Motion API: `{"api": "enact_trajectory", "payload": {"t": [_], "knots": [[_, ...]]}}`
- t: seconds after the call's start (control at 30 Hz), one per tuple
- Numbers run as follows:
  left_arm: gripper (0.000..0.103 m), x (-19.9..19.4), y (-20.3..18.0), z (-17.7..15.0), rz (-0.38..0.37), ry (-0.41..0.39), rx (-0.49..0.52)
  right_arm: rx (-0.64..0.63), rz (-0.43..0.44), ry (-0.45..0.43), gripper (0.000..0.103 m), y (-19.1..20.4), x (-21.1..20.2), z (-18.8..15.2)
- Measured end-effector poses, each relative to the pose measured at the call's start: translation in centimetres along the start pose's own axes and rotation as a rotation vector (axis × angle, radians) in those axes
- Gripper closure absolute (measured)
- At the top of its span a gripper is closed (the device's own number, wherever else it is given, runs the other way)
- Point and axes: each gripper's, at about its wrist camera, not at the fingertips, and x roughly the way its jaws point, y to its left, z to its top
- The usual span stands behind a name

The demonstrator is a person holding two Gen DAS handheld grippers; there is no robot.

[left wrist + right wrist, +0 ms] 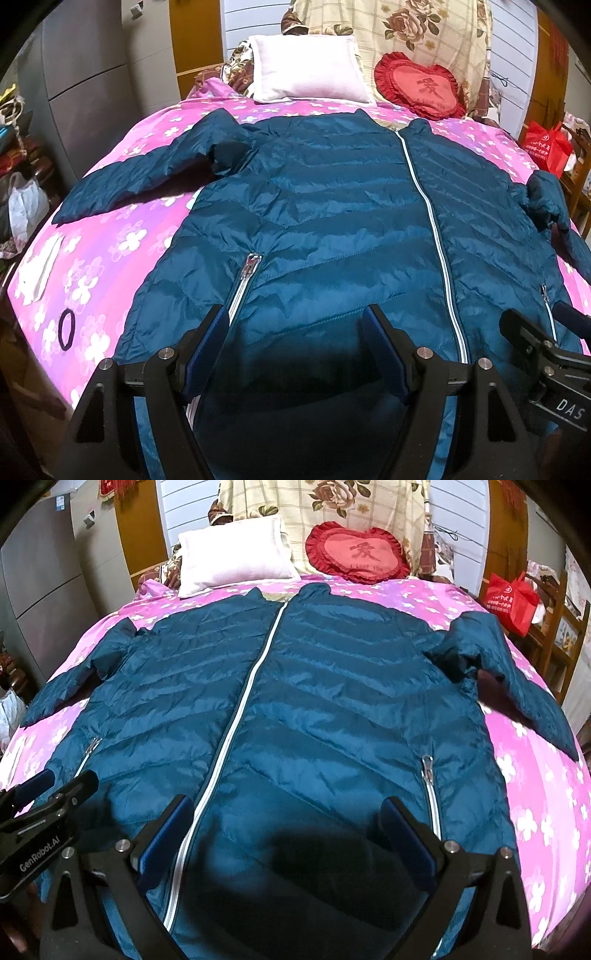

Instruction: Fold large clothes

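Jacket (332, 206), teal and quilted, lies face up and spread flat on the pink flowered bedcover (122, 236), its collar toward the pillows and its hem toward the cameras. White front zipper (240, 716) is closed and runs from collar to hem. Both sleeves extend outward: the left sleeve (147, 170) rests diagonally on the bedcover, and the right sleeve (517, 686) angles out toward the edge of the bed. Each front panel carries a slanted pocket zipper (245, 280).

Left gripper (295, 328) hovers above the hem on the left panel, its blue-padded fingers (218, 325) spread wide apart and holding nothing. Right gripper (288, 819) hovers above the hem of the right panel, likewise spread wide and empty, with the front zipper just beside its left finger. Whether either set of fingertips touches the fabric cannot be told. Each gripper appears at the edge of the other's view.

At the head of the bed, a pale pink pillow (306, 70) stands beside a red heart-shaped cushion (421, 88). A dark hair tie (67, 329) and a piece of white cloth (38, 273) lie on the bedcover left of the jacket. A red bag (511, 598) stands to the right of the bed.
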Motion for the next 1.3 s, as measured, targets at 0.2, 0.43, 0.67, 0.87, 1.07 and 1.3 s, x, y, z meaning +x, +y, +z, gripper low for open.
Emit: {"api": "enact_trajectory", "payload": {"t": [0.2, 0.43, 0.67, 0.87, 1.07, 1.3], "knots": [[0.054, 0.7, 0.3, 0.9, -0.001, 0.004, -0.008, -0.013, 0.002, -0.002, 0.001, 0.5, 0.7, 1.0], [0.054, 1.5, 0.5, 1.5, 0.003, 0.007, -0.010, -0.021, 0.003, -0.005, 0.001, 1.0, 1.5, 2.1], [0.054, 2.0, 0.9, 1.8, 0.003, 0.011, -0.020, -0.030, 0.004, 0.009, 0.001, 1.5, 2.3, 2.2], [0.054, 2.2, 2.3, 3.0, 0.023, 0.001, -0.034, -0.025, 0.047, 0.014, 0.001, 1.7, 2.9, 2.9], [0.054, 3.3, 5.6, 5.6, 0.070, 0.012, -0.070, -0.043, 0.059, -0.018, 0.000, 2.2, 4.2, 5.3], [0.054, 5.2, 11.0, 8.8, 0.099, 0.039, -0.134, -0.036, 0.046, -0.001, 0.000, 3.3, 8.4, 8.0]]}}
